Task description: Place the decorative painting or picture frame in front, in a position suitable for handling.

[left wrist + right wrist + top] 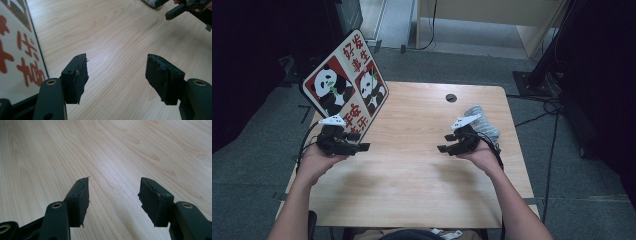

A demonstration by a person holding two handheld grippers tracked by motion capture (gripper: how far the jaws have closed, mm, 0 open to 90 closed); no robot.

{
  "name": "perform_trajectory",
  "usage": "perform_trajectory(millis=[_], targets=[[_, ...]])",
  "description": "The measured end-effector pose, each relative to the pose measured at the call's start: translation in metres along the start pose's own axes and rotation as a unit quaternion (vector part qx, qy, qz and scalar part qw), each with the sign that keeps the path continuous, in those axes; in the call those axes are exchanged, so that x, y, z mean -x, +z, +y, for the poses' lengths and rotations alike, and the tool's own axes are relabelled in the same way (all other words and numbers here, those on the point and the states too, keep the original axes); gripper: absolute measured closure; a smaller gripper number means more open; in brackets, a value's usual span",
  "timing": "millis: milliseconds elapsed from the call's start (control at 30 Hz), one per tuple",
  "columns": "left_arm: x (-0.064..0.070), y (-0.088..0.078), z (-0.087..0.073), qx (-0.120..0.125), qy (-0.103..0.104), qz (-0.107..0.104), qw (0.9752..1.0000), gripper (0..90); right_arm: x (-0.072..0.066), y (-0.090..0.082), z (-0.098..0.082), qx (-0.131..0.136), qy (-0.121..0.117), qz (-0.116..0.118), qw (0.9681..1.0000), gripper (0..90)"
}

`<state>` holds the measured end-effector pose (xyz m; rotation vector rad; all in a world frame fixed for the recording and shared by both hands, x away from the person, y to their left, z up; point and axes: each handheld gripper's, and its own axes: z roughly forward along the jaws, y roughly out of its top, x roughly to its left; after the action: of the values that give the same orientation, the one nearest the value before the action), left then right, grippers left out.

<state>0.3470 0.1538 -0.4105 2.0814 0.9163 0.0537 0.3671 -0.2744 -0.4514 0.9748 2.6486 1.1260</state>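
Observation:
A panda sign board [346, 82] with red characters stands tilted at the table's left edge; its white face and black frame fill the left side of the left gripper view [17, 55]. My left gripper [361, 147] sits just in front of the board's lower corner, open, nothing between its jaws [117, 77]. My right gripper [445, 145] hovers over the right part of the table, open and empty [113, 200]. Its jaws appear far off in the left gripper view [176, 11]. A grey folded cloth [482, 125] lies behind the right hand.
The light wooden table [412, 170] has a round cable hole [451, 98] near its far edge. Grey carpet surrounds it, with cables and a black stand base [532, 80] to the right. The table's middle is bare wood.

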Motion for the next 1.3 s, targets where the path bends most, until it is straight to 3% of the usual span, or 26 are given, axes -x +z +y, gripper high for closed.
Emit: perform_trajectory(millis=[467, 667, 967, 1033, 1100, 1300], targets=[[-0.016, -0.025, -0.008, 0.015, -0.022, 0.021, 0.9994, 36.3, -0.001, 0.002, 0.0, -0.007, -0.002, 0.002, 1.0, 41.4], [-0.024, -0.04, -0.013, 0.029, -0.034, 0.029, 0.9986, 36.5, 0.001, -0.003, 0.001, 0.023, 0.001, 0.009, 0.9997, 41.5], [-0.037, -0.054, -0.019, 0.035, -0.053, 0.049, 0.9968, 36.8, 0.001, -0.005, 0.001, 0.028, 0.004, 0.008, 0.9996, 41.4], [-0.042, -0.057, -0.019, 0.03, -0.059, 0.055, 0.9963, 36.7, 0.001, -0.005, 0.001, 0.029, 0.003, 0.007, 0.9996, 41.5], [-0.046, -0.062, -0.02, 0.04, -0.073, 0.057, 0.9948, 36.9, 0.001, -0.006, 0.001, 0.029, 0.003, 0.007, 0.9996, 41.5], [-0.048, -0.072, -0.011, 0.04, -0.066, 0.069, 0.9946, 38.1, 0.0, -0.006, 0.0, 0.025, 0.005, 0.005, 0.9997, 41.5]])
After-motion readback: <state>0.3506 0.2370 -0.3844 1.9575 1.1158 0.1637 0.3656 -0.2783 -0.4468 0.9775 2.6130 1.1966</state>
